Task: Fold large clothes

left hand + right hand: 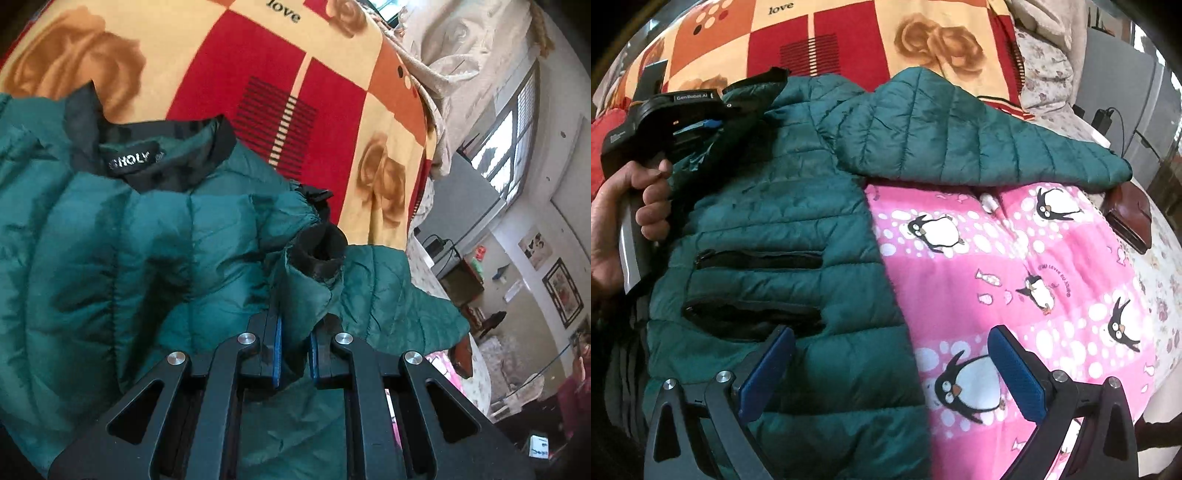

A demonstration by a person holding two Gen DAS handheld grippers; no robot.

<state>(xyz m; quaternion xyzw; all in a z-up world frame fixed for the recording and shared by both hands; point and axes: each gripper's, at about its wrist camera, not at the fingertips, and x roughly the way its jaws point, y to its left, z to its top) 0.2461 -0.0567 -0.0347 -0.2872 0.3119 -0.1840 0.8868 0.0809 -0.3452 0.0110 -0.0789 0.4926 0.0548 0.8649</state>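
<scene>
A dark green quilted puffer jacket (783,229) lies on the bed with a black collar and label (133,162). My left gripper (295,354) is shut on the jacket's sleeve near its black cuff (321,254), held over the jacket's chest. In the right wrist view the left gripper's body (665,114) shows at the jacket's upper left, gripped by a hand. The other sleeve (960,136) lies stretched out to the right. My right gripper (890,369) is open and empty above the jacket's lower hem edge.
A pink penguin blanket (1034,280) lies under the jacket's right side. A red and yellow rose blanket (886,37) covers the far bed. A brown wallet (1134,218) lies at the right edge. A window and wall pictures (517,140) are to the right.
</scene>
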